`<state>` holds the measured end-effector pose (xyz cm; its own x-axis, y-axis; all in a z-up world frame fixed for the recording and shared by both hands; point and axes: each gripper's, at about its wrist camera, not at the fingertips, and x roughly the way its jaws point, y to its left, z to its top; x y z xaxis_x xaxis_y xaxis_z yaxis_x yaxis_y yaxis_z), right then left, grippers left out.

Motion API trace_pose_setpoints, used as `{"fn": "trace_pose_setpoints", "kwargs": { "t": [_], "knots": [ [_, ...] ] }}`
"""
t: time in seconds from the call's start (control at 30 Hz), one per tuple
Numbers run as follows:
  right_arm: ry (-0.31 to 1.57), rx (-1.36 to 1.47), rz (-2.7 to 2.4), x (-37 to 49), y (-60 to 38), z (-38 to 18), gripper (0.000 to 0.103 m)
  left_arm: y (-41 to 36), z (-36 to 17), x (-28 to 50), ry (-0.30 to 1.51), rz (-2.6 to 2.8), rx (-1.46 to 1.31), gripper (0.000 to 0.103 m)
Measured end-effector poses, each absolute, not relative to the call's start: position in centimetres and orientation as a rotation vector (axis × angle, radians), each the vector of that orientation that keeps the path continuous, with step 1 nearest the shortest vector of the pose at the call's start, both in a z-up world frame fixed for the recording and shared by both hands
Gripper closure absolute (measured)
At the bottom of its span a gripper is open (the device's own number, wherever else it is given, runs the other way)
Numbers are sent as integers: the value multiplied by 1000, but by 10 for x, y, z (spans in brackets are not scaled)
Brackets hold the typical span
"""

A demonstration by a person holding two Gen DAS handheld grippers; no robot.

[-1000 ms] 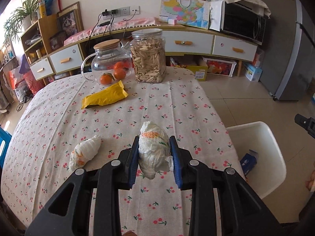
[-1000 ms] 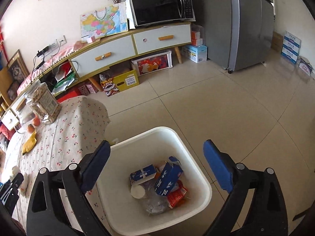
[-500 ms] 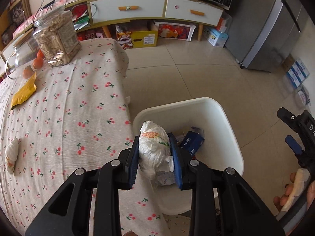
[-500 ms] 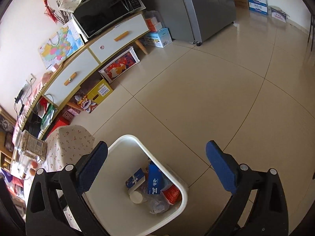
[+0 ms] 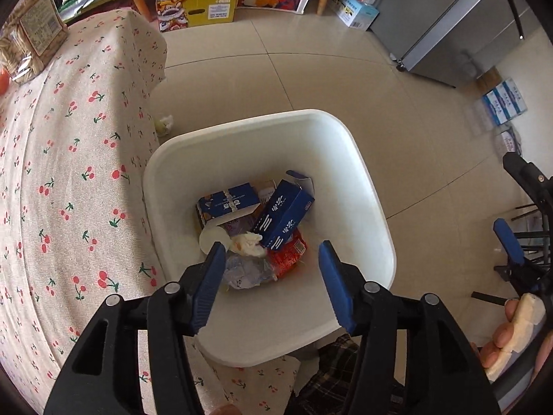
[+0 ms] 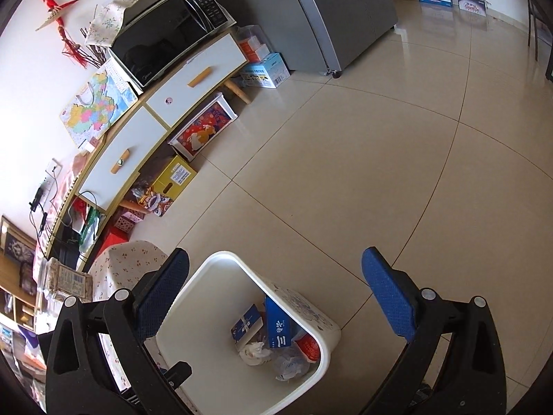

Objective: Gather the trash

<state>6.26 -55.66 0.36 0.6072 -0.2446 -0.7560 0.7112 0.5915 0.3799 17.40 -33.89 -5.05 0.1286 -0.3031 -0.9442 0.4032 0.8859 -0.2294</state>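
We see the crumpled white wad [image 5: 247,243] lying in the white bin [image 5: 366,186], on top of the other trash and touching a dark blue carton [image 5: 285,219]. A second blue carton [image 5: 226,204], a round white lid [image 5: 211,240], a red wrapper [image 5: 288,257] and a clear plastic bag [image 5: 245,271] lie around it; what sits under them we cannot make out. Our left gripper [image 5: 271,278] hangs over the bin with its fingers [image 5: 211,283] spread wide and holding nothing; the left finger covers part of the lid. The bin stands on the tiled floor [image 5: 311,79], just beside the desk [image 5: 69,173] with its cherry-print cloth, whose hanging edge hides the bin's near-left corner. A small crumpled scrap [image 5: 164,124] lies on the floor by the cloth; we cannot tell what it is.

From the right wrist view, our right gripper [image 6: 276,297] is also released, fingers wide apart above the bin. Beyond stand a grey refrigerator [image 6: 331,10] and a microwave [image 6: 166,38] on a low cabinet [image 6: 162,131].
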Motion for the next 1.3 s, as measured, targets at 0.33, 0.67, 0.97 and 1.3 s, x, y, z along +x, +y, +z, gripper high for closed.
{"fn": "trace_pose_setpoints", "kwargs": {
  "t": [0.33, 0.67, 0.97, 1.3],
  "knots": [
    [758, 618, -468, 91, -507, 13, 7, -262, -14, 184, 1148, -339, 167, 29],
    [804, 417, -323, 123, -419, 18, 7, -135, -14, 184, 966, -57, 238, 23],
    [868, 226, -218, 143, -346, 5, 7, -58, -20, 183, 917, 47, 311, 21],
    [898, 93, -144, 158, -293, -9, 7, -10, -50, 194, 967, 53, 210, 21]
  ]
}}
